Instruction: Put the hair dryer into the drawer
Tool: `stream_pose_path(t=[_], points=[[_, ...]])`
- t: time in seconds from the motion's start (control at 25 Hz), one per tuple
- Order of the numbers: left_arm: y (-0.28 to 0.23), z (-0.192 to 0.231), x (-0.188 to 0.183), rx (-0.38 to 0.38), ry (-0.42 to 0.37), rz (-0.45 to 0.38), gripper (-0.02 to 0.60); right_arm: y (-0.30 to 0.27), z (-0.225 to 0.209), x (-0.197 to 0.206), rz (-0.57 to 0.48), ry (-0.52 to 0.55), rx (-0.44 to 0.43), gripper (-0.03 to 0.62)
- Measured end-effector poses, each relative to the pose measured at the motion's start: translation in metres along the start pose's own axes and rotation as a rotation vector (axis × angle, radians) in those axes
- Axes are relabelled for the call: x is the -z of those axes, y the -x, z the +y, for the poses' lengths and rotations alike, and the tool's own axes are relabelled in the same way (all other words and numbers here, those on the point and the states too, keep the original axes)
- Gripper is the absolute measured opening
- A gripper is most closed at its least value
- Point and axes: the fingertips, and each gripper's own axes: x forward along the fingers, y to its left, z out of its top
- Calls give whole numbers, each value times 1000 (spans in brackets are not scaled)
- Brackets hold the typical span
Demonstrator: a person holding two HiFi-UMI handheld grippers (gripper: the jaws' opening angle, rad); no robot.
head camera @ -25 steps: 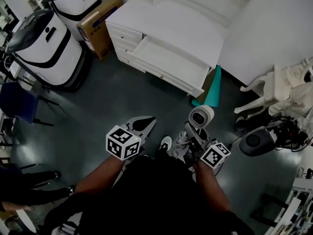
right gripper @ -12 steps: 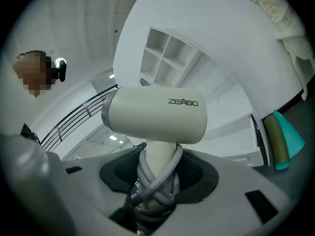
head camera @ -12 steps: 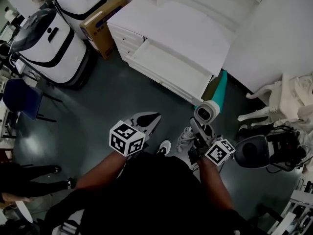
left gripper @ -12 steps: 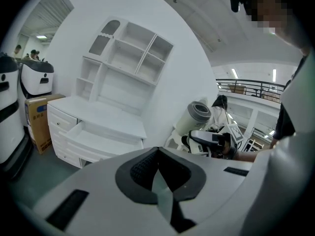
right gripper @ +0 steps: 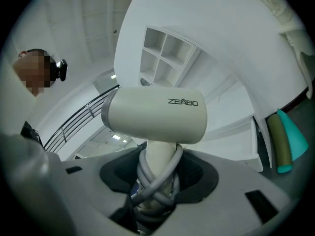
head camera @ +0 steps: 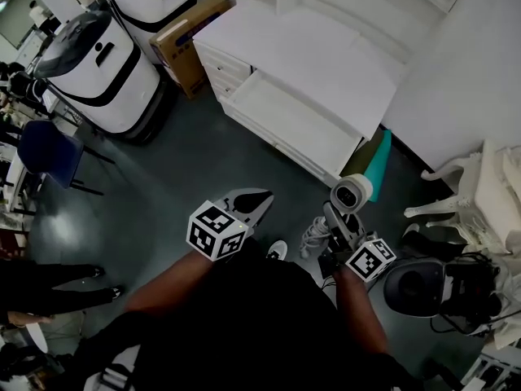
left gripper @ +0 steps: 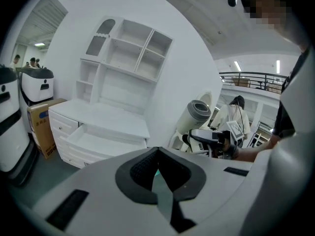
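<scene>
The cream hair dryer (head camera: 352,192) stands upright in my right gripper (head camera: 336,221), which is shut on its handle. Its grey cord is wound round that handle (right gripper: 156,181), and the barrel (right gripper: 155,114) fills the right gripper view. The white dresser's open drawer (head camera: 297,125) lies ahead, beyond both grippers, with nothing visible inside. My left gripper (head camera: 259,198) is shut and holds nothing. Its jaws (left gripper: 157,151) point towards the drawer (left gripper: 106,141), and the hair dryer (left gripper: 194,116) shows to its right.
Two white machines (head camera: 106,63) and a cardboard box (head camera: 191,31) stand left of the dresser. A blue chair (head camera: 45,153) is further left. Teal and olive rolls (head camera: 370,157) lean at the dresser's right end. A white chair (head camera: 468,194) and a black round device (head camera: 415,283) are at the right.
The dresser and drawer have slid lower and rightwards in the head view as the person steps closer. The right gripper still holds the hair dryer. The left stays shut.
</scene>
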Motion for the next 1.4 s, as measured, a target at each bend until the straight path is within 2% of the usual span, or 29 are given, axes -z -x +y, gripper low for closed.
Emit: stream_pose_path(t=[0.28,0.68,1.4], points=[[-8,10,-4,-5,4,5,5,-4,-13,-5,-5,-9,28,210],[-36,42,-16,37,37,10,5,-26,-36,-17,-12,-8,95,210],[-76,141,-59,104,55,50,5,-128,-59,-43,3,29,167,210]])
